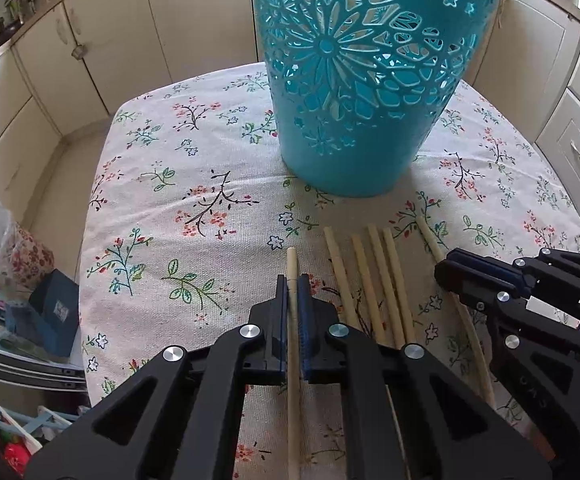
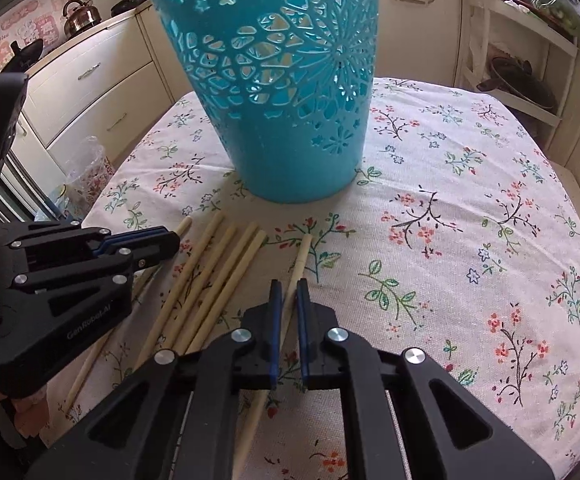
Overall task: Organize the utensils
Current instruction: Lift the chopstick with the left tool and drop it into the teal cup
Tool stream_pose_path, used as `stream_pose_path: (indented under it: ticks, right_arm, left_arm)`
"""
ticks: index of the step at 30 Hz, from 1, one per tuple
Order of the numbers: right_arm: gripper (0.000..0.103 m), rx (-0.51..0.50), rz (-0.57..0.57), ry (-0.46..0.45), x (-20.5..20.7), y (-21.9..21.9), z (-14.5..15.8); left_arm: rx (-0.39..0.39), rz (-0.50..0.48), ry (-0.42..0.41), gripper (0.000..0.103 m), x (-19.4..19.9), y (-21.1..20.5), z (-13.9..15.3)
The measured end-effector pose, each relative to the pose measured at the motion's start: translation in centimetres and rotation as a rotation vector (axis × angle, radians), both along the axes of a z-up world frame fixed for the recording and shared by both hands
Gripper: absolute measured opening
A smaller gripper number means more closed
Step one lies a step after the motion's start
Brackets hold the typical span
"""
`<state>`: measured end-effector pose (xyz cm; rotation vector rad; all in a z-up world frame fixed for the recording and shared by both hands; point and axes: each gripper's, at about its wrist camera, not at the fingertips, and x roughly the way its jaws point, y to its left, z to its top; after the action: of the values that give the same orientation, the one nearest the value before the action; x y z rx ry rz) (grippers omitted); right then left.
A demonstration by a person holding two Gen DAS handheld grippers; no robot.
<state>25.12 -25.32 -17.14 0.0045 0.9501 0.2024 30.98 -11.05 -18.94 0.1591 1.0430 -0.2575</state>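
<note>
A tall teal cut-out basket (image 1: 350,80) (image 2: 281,100) stands upright on the floral tablecloth (image 1: 161,208), just beyond the chopsticks. My left gripper (image 1: 292,292) (image 2: 171,240) is shut on one pale chopstick (image 1: 292,264), whose tip sticks out ahead of the pads. To its right, my right gripper (image 2: 288,292) (image 1: 444,266) is shut on another chopstick (image 2: 304,252) (image 1: 426,232). Both held sticks lie low over the cloth. Several loose chopsticks (image 1: 374,276) (image 2: 217,272) lie side by side between the two grippers, pointing toward the basket.
Cream kitchen cabinets (image 1: 101,40) ring the table. Off the table's left edge sit a dark blue box (image 1: 53,312) and a plastic bag (image 2: 85,172). A kettle (image 2: 81,12) is on the far counter, and a white rack (image 2: 522,80) stands at the right.
</note>
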Motion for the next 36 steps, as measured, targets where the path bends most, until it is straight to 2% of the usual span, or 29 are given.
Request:
stream_pose_path:
  ticks: [6, 13, 25, 29, 32, 36]
  right_arm:
    - [0.008, -0.001, -0.005, -0.011, 0.0, 0.1, -0.1]
    - [0.008, 0.012, -0.01, -0.013, -0.1, -0.1, -0.1]
    - [0.008, 0.01, -0.009, -0.012, -0.1, -0.1, -0.1]
    - [0.008, 0.008, -0.007, -0.012, -0.1, -0.1, -0.1]
    - [0.008, 0.009, -0.007, -0.012, -0.1, -0.1, -0.1]
    - [0.008, 0.011, -0.007, -0.011, -0.1, -0.2, -0.1]
  left_arm:
    - [-0.04, 0.005, -0.043, 0.005, -1.1, 1.0, 0.8]
    - [-0.042, -0.015, -0.101, 0.005, -2.1, 0.8, 2.2]
    - [-0.086, -0.025, -0.142, 0.005, -2.7, 1.2, 3.7]
    - [-0.156, -0.028, -0.159, 0.005, -2.9, 1.9, 5.0]
    - [-0.248, -0.037, -0.19, 0.005, -3.0, 2.9, 6.9]
    - [-0.365, -0.032, -0.272, 0.005, -3.2, 4.8, 10.8]
